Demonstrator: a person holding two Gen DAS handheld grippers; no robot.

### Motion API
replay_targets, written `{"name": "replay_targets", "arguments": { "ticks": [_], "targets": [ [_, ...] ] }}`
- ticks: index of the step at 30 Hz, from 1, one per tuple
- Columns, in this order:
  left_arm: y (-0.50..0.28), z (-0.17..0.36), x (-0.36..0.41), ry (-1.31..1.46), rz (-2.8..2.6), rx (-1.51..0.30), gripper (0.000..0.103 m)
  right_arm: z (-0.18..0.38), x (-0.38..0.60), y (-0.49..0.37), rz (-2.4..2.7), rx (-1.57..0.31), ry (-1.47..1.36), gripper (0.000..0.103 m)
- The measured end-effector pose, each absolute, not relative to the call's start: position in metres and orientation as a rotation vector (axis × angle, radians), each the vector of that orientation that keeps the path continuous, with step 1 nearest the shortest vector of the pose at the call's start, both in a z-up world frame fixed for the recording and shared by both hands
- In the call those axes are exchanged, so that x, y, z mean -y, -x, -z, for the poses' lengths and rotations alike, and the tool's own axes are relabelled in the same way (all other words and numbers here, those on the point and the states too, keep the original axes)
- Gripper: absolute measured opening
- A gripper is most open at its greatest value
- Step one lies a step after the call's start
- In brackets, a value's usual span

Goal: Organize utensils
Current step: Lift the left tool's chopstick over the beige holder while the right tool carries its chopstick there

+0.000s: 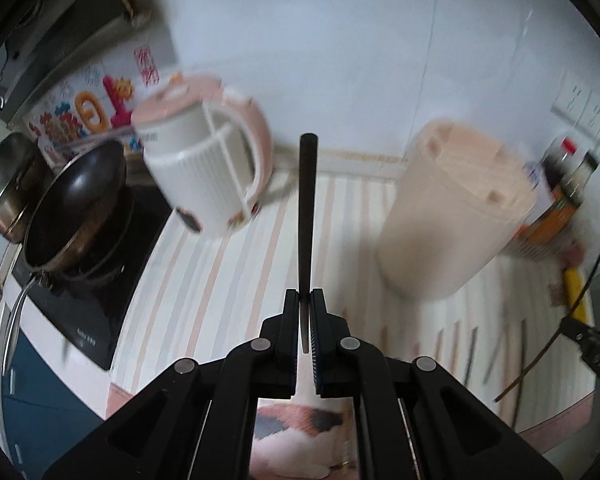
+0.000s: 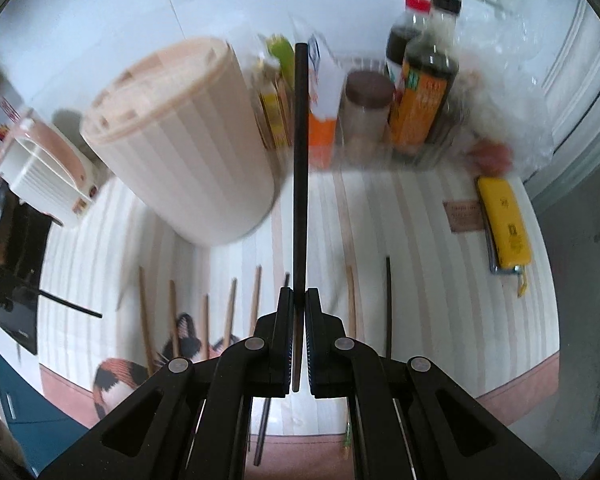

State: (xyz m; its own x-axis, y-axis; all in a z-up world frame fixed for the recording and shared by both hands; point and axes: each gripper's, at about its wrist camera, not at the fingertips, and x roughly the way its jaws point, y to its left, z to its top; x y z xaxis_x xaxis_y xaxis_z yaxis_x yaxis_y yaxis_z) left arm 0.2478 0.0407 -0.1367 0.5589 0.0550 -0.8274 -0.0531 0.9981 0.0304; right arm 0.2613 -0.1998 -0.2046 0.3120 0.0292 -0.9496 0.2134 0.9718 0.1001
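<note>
My left claw (image 1: 305, 300) and right claw (image 2: 299, 300) each clamp one dark chopstick (image 1: 307, 208) above the striped surface (image 1: 220, 280), so next is lowering both into the slotted holder (image 2: 180, 140).

Each camera sits on its own gripper and looks along the two fingers, down at the striped counter (image 1: 228, 280) from quite close. The left one faces the counter's left edge and the back wall. The right one faces the back right corner. Both see the round pink tub (image 1: 456, 216) (image 2: 180, 140) and the kettle (image 1: 208, 160) (image 2: 48, 168).
</note>
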Motion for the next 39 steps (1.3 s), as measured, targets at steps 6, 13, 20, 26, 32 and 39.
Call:
{"name": "replay_targets", "arguments": {
  "ticks": [6,13,20,26,32,39],
  "targets": [
    [-0.262,0.090,-0.029,0.063,-0.003,-0.901,0.003,0.153,0.197,-0.277,0.093,-1.161,-0.219,0.006],
    [-0.282,0.035,-0.016,0.129,0.066,-0.822,0.003,0.088,0.199,-0.307,0.045,-1.059,-0.232,0.006],
    [-0.319,-0.011,-0.002,0.181,0.122,-0.763,0.003,0.040,0.206,-0.358,0.026,-0.958,-0.245,0.006],
    [-0.355,-0.018,0.014,0.171,0.154,-0.776,0.003,0.030,0.208,-0.403,0.008,-0.920,-0.258,0.006],
    [-0.384,0.008,0.029,0.148,0.180,-0.864,0.003,0.046,0.204,-0.443,-0.010,-0.917,-0.283,0.006],
    [-0.409,0.050,0.034,0.133,0.185,-0.984,0.003,0.087,0.196,-0.468,-0.029,-0.981,-0.294,0.005]
  ]
}}
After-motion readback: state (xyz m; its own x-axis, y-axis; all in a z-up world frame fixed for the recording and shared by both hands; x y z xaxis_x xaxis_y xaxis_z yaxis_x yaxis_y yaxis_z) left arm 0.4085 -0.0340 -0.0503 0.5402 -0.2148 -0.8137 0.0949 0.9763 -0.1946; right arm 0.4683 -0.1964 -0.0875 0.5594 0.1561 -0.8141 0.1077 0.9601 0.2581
